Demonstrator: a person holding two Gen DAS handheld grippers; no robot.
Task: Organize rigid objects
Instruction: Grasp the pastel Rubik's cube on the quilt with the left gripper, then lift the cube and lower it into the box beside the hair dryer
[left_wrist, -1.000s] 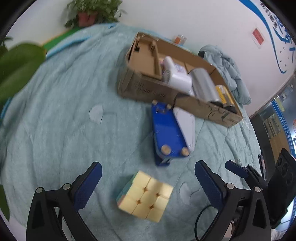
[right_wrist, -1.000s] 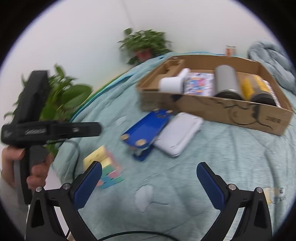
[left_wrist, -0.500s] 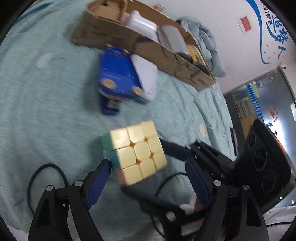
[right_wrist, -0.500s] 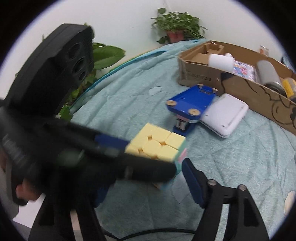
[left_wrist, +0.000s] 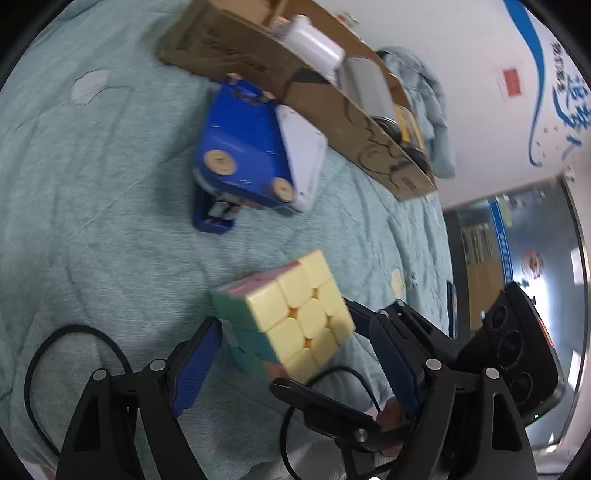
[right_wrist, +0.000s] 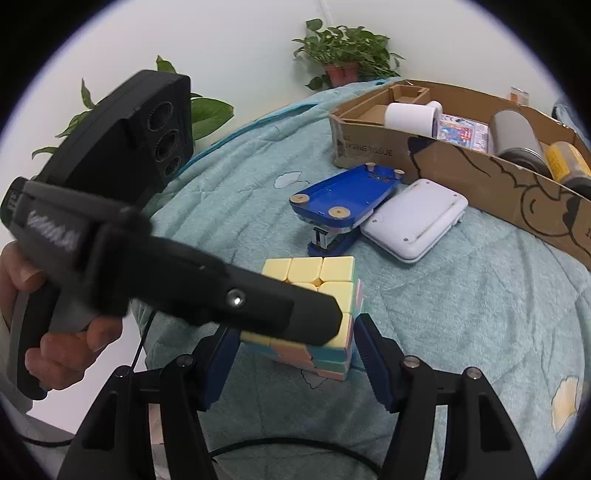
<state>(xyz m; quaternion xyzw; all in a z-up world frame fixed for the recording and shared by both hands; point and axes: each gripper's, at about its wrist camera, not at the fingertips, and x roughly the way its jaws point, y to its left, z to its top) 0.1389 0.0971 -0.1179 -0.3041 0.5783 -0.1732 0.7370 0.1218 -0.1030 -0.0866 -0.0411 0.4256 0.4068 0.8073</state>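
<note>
A pastel puzzle cube (left_wrist: 291, 317) with a yellow top is lifted off the teal blanket; in the right wrist view the cube (right_wrist: 325, 284) sits between two sets of fingers. My left gripper (left_wrist: 295, 354) is around the cube; its left pad meets the cube, but a gap shows at its right pad. My right gripper (right_wrist: 295, 354) has closed on the cube's lower sides, pads touching. The left gripper's body crosses the right wrist view and hides part of the cube.
A blue stapler (right_wrist: 343, 206) and a white flat device (right_wrist: 413, 218) lie beyond the cube. A long cardboard box (right_wrist: 480, 173) holds a white roll, cans and a packet. Potted plants (right_wrist: 343, 51) stand at the blanket's far edge. Black cables trail near me.
The cube rested on the blanket ahead of my open left gripper; both grippers have closed in around it and it is now raised. The right gripper narrowed onto it.
</note>
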